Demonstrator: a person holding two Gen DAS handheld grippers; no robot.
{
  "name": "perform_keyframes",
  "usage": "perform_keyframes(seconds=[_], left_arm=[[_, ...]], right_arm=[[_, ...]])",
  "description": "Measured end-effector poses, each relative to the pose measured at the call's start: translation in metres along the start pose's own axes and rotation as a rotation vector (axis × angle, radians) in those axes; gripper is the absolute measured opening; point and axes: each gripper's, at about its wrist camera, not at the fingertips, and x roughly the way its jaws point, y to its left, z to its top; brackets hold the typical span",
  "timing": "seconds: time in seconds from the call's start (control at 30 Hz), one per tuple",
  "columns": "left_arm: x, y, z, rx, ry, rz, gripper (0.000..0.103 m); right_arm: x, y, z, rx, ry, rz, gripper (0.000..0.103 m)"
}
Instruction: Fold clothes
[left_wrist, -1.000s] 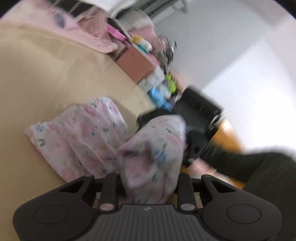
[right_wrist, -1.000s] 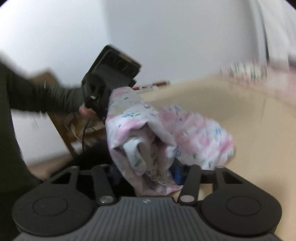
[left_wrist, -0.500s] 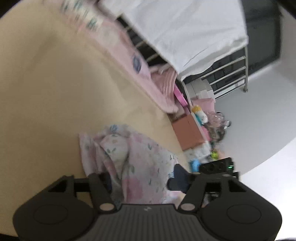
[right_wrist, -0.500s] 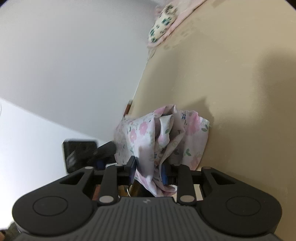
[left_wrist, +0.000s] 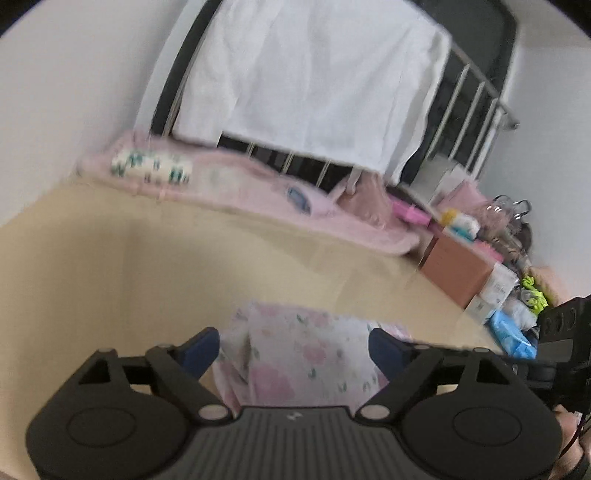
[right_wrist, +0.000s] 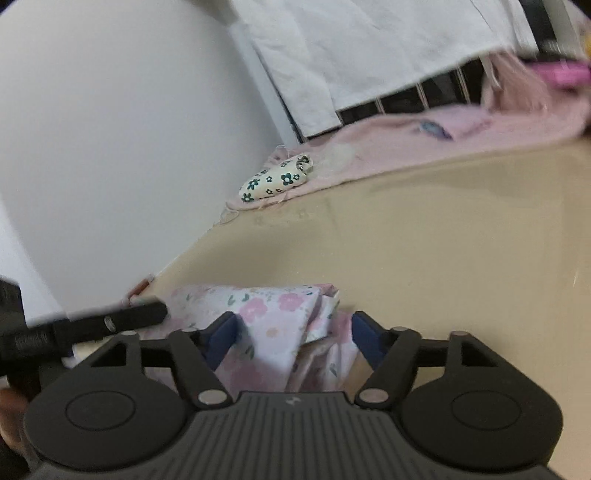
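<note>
Pink floral garment (left_wrist: 295, 354) lies folded on the beige table (left_wrist: 110, 258), low in both frames, between the spread, empty fingers of left gripper (left_wrist: 293, 345) and right gripper (right_wrist: 291, 332).

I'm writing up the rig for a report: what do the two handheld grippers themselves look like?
Both look alike. The left gripper and right gripper each have a matte black body with a ribbed centre panel bearing a small pale logo, round discs on either side, silver pivot pins, and black linkage arms ending in dark blue fingers. No cables or sleeves show clearly.
</note>
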Motion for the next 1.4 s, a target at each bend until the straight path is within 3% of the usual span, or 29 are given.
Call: perform_keyframes(seconds=[0.07, 0.1, 0.13, 0.17, 0.23, 0.33, 0.47, 0.6, 0.67, 0.73, 0.83, 0.93, 1.03, 1.07, 1.1, 1.13, 1.17, 1.3, 1.37, 1.4], left_arm=[[0.005, 0.004, -0.005, -0.049, 0.008, -0.021, 0.071], [0.008, 0.004, -0.006, -0.060, 0.008, -0.004, 0.057], [0.010, 0.004, -0.008, -0.069, 0.012, 0.015, 0.033], [0.013, 0.004, -0.009, -0.075, 0.024, 0.015, 0.026], [0.014, 0.006, -0.011, -0.101, 0.037, 0.014, 0.023], [0.020, 0.019, -0.013, -0.192, 0.054, 0.006, 0.021], [0.028, 0.053, -0.013, -0.405, 0.093, -0.095, 0.021], [0.033, 0.070, -0.013, -0.491, 0.112, -0.149, 0.021], [0.037, 0.077, -0.014, -0.543, 0.126, -0.168, 0.019], [0.039, 0.081, -0.013, -0.568, 0.133, -0.172, 0.018], [0.033, 0.078, -0.011, -0.566, 0.113, -0.172, 0.025], [0.014, 0.060, 0.000, -0.428, 0.065, -0.152, 0.052], [0.000, 0.044, 0.010, -0.326, -0.004, -0.055, 0.050], [0.003, 0.043, 0.012, -0.316, -0.004, -0.033, 0.045], [0.009, 0.043, 0.013, -0.308, 0.004, -0.016, 0.027], [0.015, 0.045, 0.013, -0.313, 0.020, -0.002, 0.008], [0.022, 0.047, 0.011, -0.333, 0.035, 0.007, 0.008], [0.036, 0.048, 0.002, -0.361, 0.056, 0.023, 0.009], [0.034, 0.039, 0.000, -0.326, 0.043, 0.020, 0.018], [0.032, 0.035, 0.000, -0.300, 0.044, 0.004, 0.035]], right_arm=[[0.011, -0.001, -0.003, 0.093, 0.008, 0.034, 0.046], [0.014, -0.004, -0.005, 0.122, 0.002, 0.044, 0.043], [0.016, -0.005, -0.010, 0.133, -0.010, 0.046, 0.040], [0.017, -0.005, -0.011, 0.132, -0.021, 0.038, 0.038], [0.026, -0.007, -0.002, 0.111, -0.026, 0.015, 0.033], [0.052, 0.001, 0.002, 0.073, -0.012, -0.045, 0.031], [0.063, -0.013, 0.015, 0.074, -0.014, -0.079, 0.039], [0.044, 0.002, -0.005, 0.106, -0.044, -0.076, 0.039], [0.032, 0.010, -0.017, 0.137, -0.043, -0.081, 0.030], [0.021, 0.019, -0.029, 0.167, -0.043, -0.086, 0.027], [0.008, 0.033, -0.038, 0.157, -0.064, -0.109, 0.031], [-0.008, 0.047, -0.035, 0.069, -0.114, -0.123, 0.036], [-0.014, 0.055, -0.030, -0.009, -0.139, -0.167, 0.058], [-0.008, 0.051, -0.026, -0.022, -0.120, -0.180, 0.058], [0.000, 0.045, -0.025, -0.012, -0.090, -0.179, 0.058], [0.007, 0.038, -0.024, 0.026, -0.066, -0.167, 0.056], [0.013, 0.031, -0.025, 0.071, -0.049, -0.150, 0.042], [0.022, 0.009, -0.031, 0.252, -0.045, -0.072, 0.022], [0.021, 0.015, -0.032, 0.249, -0.037, -0.099, 0.020], [0.020, 0.018, -0.032, 0.238, -0.039, -0.114, 0.020]])
